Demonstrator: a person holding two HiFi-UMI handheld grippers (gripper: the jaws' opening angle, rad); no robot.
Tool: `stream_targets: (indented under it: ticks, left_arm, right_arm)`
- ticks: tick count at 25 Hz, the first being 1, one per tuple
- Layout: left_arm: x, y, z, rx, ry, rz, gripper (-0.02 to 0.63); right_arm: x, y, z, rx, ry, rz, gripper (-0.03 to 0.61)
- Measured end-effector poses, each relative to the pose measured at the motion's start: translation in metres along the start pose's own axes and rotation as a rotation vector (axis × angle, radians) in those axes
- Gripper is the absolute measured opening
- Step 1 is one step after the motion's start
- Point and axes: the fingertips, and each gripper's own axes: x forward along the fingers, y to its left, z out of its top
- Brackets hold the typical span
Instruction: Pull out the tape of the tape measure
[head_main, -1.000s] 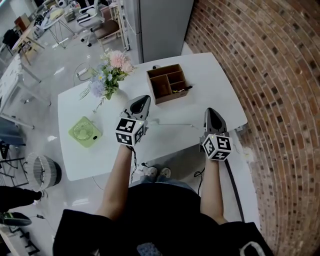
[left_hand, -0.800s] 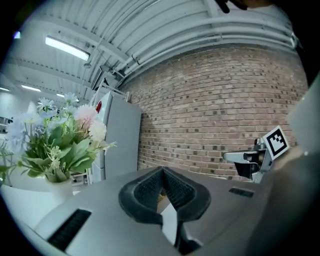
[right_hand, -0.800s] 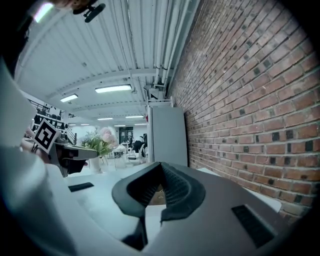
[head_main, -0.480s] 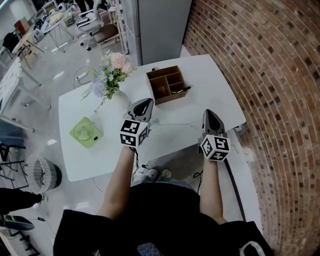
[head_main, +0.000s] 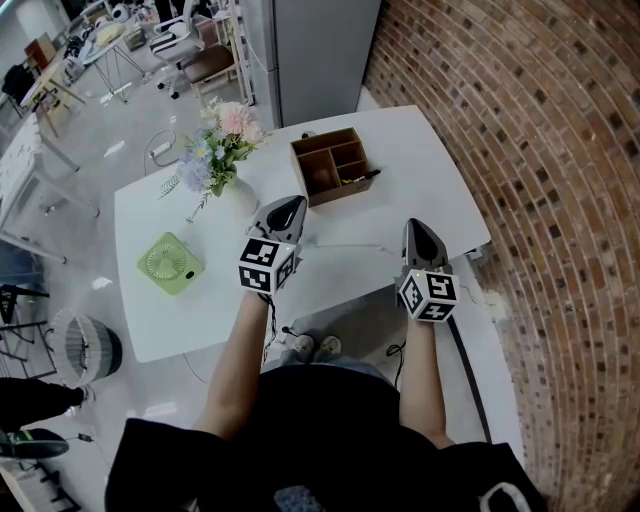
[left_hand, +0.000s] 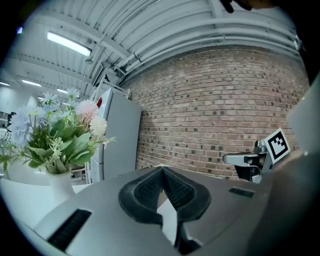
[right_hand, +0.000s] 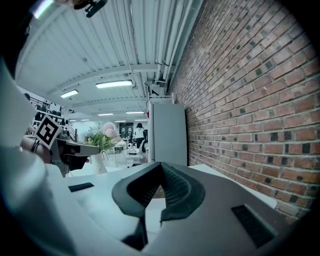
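Note:
My left gripper (head_main: 288, 205) hovers over the middle of the white table (head_main: 200, 320), shut with nothing between its fingers; in the left gripper view its pads (left_hand: 175, 187) meet at the tip. My right gripper (head_main: 414, 226) is held near the table's front right edge, also shut and empty, with its pads (right_hand: 172, 187) pressed together. Both point away from me, almost level. A thin pale line (head_main: 350, 246) runs across the table between the two grippers; I cannot tell what it is. No tape measure is plainly visible. The right gripper (left_hand: 252, 160) shows at the right of the left gripper view.
A brown wooden box (head_main: 332, 166) with compartments stands at the table's far side, a small dark item in it. A vase of flowers (head_main: 222, 150) stands at the far left and a green fan (head_main: 170, 264) at the left. A brick wall (head_main: 540, 200) runs along the right.

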Motion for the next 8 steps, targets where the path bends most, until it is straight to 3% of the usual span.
stream_targets:
  ticks: [8]
  left_arm:
    - [0.0010,-0.0009,-0.0053,-0.003,0.010,-0.008,0.021]
  right_arm:
    - [0.0030,0.0021,-0.0042,0.001,0.008,0.009,0.002]
